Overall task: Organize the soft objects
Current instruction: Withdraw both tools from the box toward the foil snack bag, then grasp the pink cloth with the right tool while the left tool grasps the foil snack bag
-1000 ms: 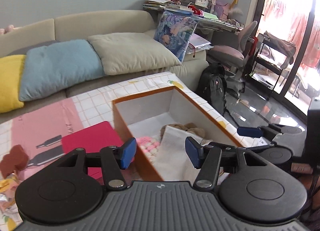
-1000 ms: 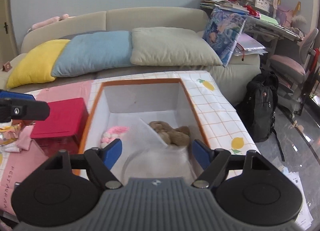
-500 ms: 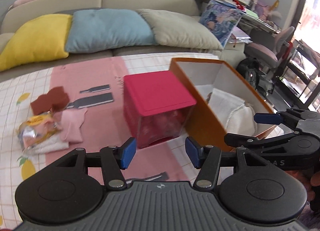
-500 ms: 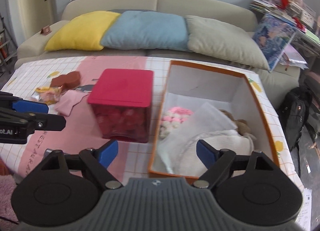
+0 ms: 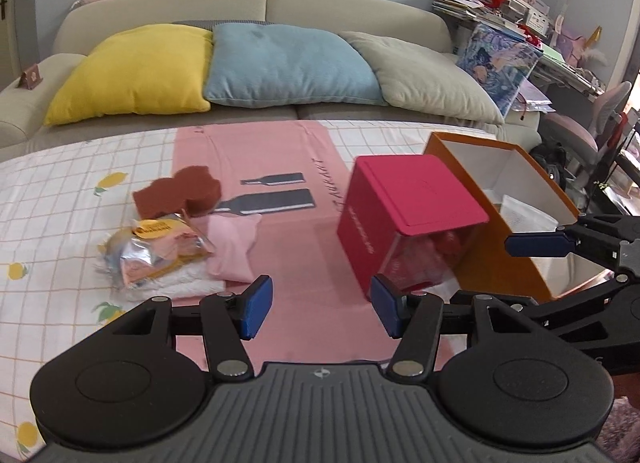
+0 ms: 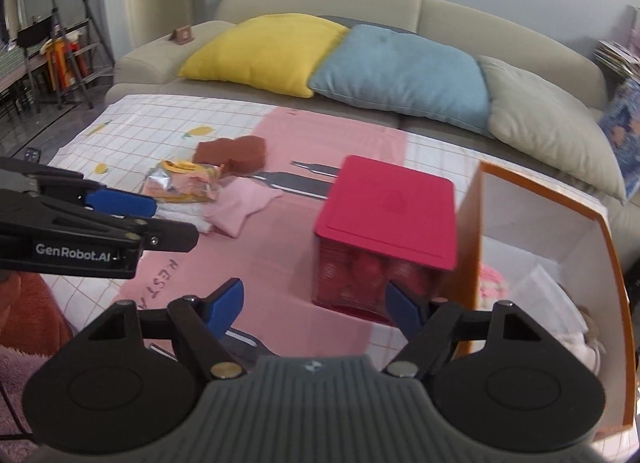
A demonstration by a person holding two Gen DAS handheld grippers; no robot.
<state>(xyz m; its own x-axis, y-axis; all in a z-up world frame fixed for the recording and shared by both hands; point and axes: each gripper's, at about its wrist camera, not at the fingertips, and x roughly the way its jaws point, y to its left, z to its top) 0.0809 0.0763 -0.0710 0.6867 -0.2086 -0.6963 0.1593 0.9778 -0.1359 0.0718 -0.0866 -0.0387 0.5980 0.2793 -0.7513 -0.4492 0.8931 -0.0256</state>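
both grippers, left gripper point(image 5: 321, 307) and right gripper point(image 6: 314, 303), gape empty over the checked tablecloth point(image 5: 60, 199); sofa point(image 5: 256, 7) behind, room edges blurred.

The orange cardboard box point(image 6: 612, 247) runs off the right wrist view's edge; soft things inside the translucent red-lidded container point(image 5: 416, 247) stay indistinct.

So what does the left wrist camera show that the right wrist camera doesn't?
Only the left wrist view shows the cluttered desk and office chair at far right, and the white towel under the snack bag clearly.

Only the right wrist view shows the stepladder at left and the pink and white soft items down inside the orange box.

Both show the sofa cushions, brown sponge, pink cloth, red box, and both grippers open and empty: left, right.
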